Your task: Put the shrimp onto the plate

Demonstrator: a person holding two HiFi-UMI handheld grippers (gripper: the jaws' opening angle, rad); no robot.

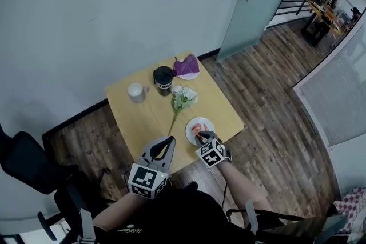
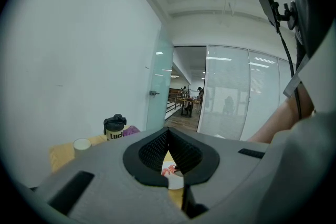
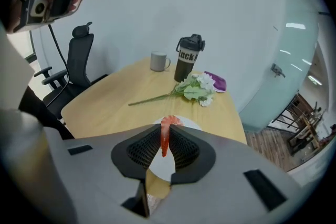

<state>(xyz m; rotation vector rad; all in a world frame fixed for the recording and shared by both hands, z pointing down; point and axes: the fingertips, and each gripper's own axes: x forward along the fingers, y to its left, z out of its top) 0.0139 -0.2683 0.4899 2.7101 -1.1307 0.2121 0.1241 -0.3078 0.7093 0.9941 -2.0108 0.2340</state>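
Right gripper view says it plainly: your right gripper [image 3: 165, 131] is clenched on the shrimp [image 3: 164, 139], pinched between the pads just above the white plate [image 3: 190, 123].

– Agreed, though neither of us can tell you whether it touches the plate yet. You're on the placing step, by my reading, and close to done.

– Then your next move calls for lowering until the shrimp rests on the plate, letting the jaws part, and lifting clear without dragging it.

– Mind how it lies. Its long axis runs along your jaws, on the 6-to-12 line of that view. The thick end pokes past the tips toward 12 o'clock and the thin end trails toward 6.

– Your left gripper [image 2: 168, 132] is closed on nothing, at about 8 o'clock of the plate in the head view.
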